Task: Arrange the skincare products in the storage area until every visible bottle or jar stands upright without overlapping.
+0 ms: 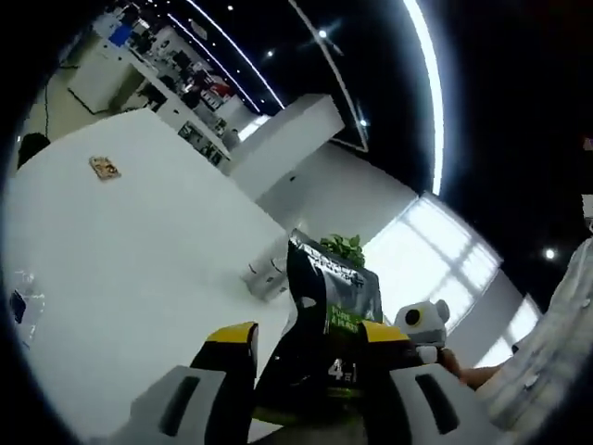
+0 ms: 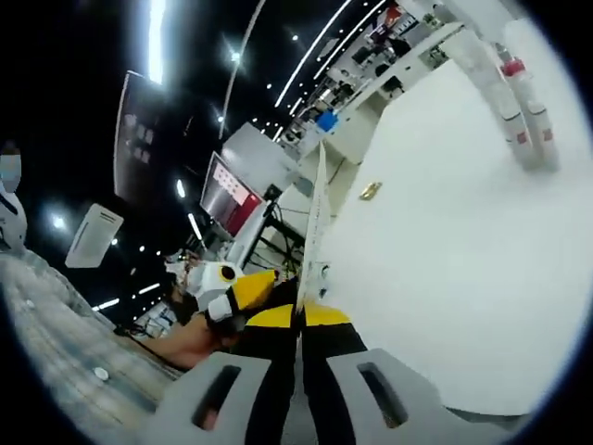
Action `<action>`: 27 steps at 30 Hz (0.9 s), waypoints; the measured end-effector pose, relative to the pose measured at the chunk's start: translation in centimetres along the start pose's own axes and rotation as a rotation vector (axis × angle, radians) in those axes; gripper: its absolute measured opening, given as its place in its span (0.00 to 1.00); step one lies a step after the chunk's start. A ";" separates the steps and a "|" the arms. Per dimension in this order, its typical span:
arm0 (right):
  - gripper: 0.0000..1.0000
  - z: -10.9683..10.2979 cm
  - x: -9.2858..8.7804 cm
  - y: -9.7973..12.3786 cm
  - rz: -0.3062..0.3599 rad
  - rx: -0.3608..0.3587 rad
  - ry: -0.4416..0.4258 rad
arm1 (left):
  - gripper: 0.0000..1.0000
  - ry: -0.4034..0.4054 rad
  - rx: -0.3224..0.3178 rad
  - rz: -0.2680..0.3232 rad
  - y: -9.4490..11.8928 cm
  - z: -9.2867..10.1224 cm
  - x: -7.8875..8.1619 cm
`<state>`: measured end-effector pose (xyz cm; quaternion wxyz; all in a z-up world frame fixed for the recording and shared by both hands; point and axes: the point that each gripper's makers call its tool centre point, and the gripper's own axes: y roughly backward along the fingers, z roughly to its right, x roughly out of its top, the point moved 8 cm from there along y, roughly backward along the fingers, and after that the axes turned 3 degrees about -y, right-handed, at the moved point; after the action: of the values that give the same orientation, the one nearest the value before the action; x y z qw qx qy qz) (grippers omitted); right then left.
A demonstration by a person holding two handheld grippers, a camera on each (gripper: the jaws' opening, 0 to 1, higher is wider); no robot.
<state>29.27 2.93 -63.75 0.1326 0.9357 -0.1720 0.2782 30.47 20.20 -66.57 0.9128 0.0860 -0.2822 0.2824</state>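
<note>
Pinching a glossy black pouch (image 1: 324, 324) between its yellow-tipped jaws, the left gripper (image 1: 310, 357) holds it upright above the smooth white desk (image 1: 139, 269); the pouch is a flat, flexible sachet with a crimped top edge, a green label and white print; its lower edge sits between the jaws.

In the right gripper view the same pouch (image 2: 315, 213) is seen edge-on as a thin pale strip rising from the right gripper (image 2: 298, 320), whose jaws are pressed closed on it with no gap between them; the left gripper (image 2: 227, 292) shows just left of it, yellow and white, touching the pouch.

On the desk (image 2: 445, 260), far right, stand two slim white tubes (image 2: 519, 107) with red bands, close together; a small gold piece (image 2: 371, 191) lies well apart from them near the far edge.

In the left gripper view a small flat card (image 1: 104, 168) lies far left on the desk; two short white jars (image 1: 266, 276) stand just behind the pouch; green leaves (image 1: 343, 247) show above its top; a clear crinkled wrapper (image 1: 23, 297) lies at the near left; a striped sleeve (image 1: 547, 352) is at the right.
</note>
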 end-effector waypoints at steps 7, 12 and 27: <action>0.00 -1.7 0.2 0.8 -0.118 0.205 -0.018 | 0.48 0.103 -0.143 -0.075 -0.7 1.1 -1.1; 0.00 -0.9 -0.2 1.0 -0.144 0.188 -0.047 | 0.22 0.123 -0.199 -0.093 -0.4 1.8 -1.2; 0.10 -0.4 0.1 -0.4 -0.059 0.164 -0.061 | 0.01 0.184 -0.220 0.043 0.5 1.5 0.4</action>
<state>29.28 3.40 -63.40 0.0583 0.9561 -0.1248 0.2587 29.74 20.37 -65.11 0.9325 -0.0471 -0.2284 0.2760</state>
